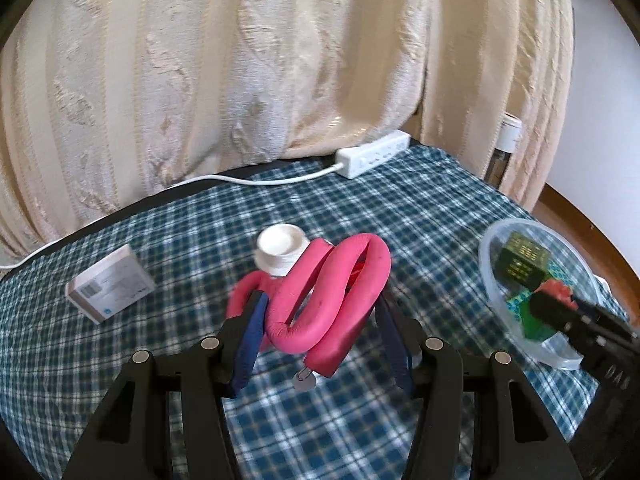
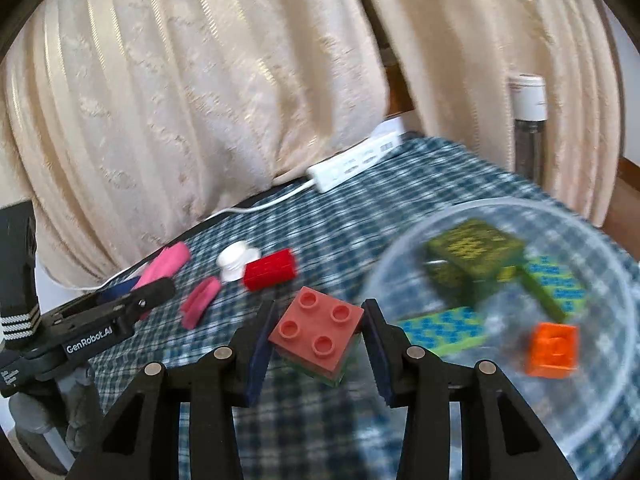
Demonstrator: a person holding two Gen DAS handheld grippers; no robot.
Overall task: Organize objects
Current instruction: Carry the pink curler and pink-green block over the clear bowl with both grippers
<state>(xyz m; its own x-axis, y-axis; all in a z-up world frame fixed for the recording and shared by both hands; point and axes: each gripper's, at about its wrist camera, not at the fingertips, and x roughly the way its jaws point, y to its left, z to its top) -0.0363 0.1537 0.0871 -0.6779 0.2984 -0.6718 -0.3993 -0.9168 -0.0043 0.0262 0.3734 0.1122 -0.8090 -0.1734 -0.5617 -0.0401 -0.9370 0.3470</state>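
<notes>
- Pink foam twist [image 1: 328, 300] sits between the left claw [image 1: 320, 332] pads, held just above the checked table [image 1: 400, 208]
- Right claw [image 2: 316, 340] is clamped on a red-over-green brick stack [image 2: 318, 336], raised; clear bowl [image 2: 600, 248] lies just to its right, so right is nearer
- Bowl contents blurred; stack's underside hidden
- Red brick [image 2: 270, 269] and white cap [image 2: 236, 260] wait on the table

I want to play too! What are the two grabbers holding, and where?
Left gripper squeezes the pink foam curler around its bent middle. Right gripper pinches the red-topped block stack by its sides.
</notes>
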